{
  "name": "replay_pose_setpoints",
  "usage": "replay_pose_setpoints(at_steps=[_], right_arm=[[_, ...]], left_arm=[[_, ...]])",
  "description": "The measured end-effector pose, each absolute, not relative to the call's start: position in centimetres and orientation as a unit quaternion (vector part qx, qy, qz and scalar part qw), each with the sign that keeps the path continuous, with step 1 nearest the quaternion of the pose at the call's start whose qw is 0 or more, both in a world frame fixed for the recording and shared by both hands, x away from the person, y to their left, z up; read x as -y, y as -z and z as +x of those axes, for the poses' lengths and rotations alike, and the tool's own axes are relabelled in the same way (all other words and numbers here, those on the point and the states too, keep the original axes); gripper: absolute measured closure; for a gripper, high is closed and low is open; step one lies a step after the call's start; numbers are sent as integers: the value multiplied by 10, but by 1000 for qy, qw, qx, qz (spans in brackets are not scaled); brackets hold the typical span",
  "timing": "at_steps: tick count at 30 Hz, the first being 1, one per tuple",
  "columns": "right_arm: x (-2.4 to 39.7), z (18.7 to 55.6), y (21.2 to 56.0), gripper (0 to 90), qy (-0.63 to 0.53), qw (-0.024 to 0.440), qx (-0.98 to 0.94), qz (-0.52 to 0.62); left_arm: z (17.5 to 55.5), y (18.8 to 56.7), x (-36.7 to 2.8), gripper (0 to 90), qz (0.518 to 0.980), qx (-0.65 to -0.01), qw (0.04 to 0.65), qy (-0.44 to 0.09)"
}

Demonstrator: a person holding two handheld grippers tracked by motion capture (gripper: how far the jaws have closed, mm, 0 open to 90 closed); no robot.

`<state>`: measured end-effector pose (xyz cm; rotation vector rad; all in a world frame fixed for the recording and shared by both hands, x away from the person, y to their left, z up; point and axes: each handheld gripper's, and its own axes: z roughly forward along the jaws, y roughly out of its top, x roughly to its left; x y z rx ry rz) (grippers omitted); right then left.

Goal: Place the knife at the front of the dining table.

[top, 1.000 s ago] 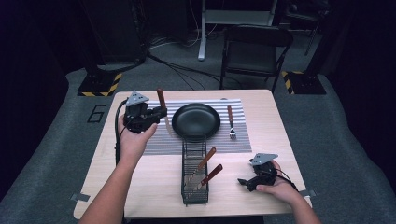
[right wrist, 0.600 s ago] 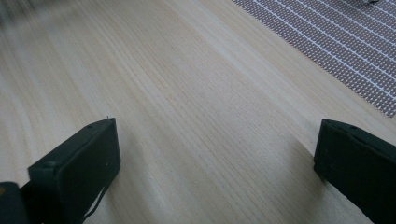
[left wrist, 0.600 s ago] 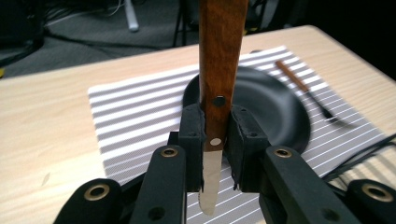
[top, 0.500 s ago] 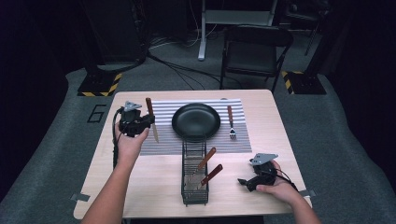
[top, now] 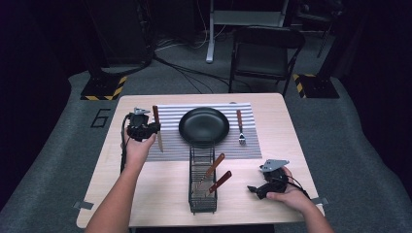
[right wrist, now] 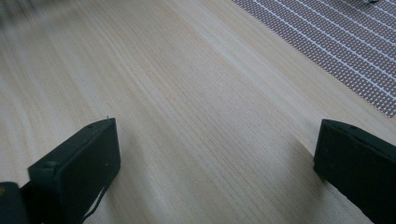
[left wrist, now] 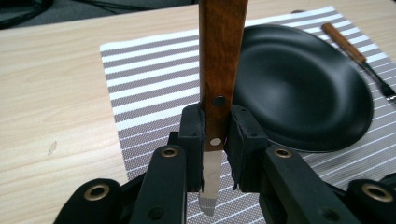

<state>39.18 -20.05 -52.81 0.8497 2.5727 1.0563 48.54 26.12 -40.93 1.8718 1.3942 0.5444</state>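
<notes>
Gripping a wooden-handled knife (top: 157, 127) at the left of the desk (top: 145, 184): the left gripper (top: 145, 130), jaws pinching the knife where handle meets blade, handle pointing toward the far edge and blade tip angling toward the near side. Hovering over the left edge of the striped placemat (top: 165, 150), just beside the black plate (top: 204, 126). Seen along the left gripper view, the left gripper (left wrist: 215, 140) clamping the knife (left wrist: 219, 70) at its rivets, the brown handle rising upward, the short steel end showing below between the jaws, with the placemat (left wrist: 140, 88) beneath and the plate (left wrist: 303, 88) lying to the right.

Sitting at the middle of the placemat: the plate, empty. Standing just in front of it, near the desk's middle: a black wire rack (top: 201, 179) holding two more wooden-handled utensils (top: 214, 167), leaning at an angle.

Lying on the right part of the placemat, beside the plate: a fork (top: 240, 127) with a wooden handle, tines pointing toward the near side; also showing at the upper right of the left gripper view (left wrist: 359, 56).

Resting low over bare wood near the desk's right front corner: the right gripper (top: 260, 188), held in the person's right hand (top: 289, 194). In the right gripper view, jaws spread wide and holding nothing (right wrist: 217, 163), with a corner of the placemat (right wrist: 336, 42) showing at the upper right.
</notes>
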Motion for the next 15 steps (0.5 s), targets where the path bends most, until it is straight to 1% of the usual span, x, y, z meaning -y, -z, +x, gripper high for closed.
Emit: replay_pose_setpoints(at_steps=[8,15], right_arm=[[200,392,528,0,-361,117,-878,290],[200,392,528,0,-361,117,-879,290]], left_arm=[[499,420,-259,768,719,-552,366,-209],[513,423,-263,769,714,-568,363,-190]])
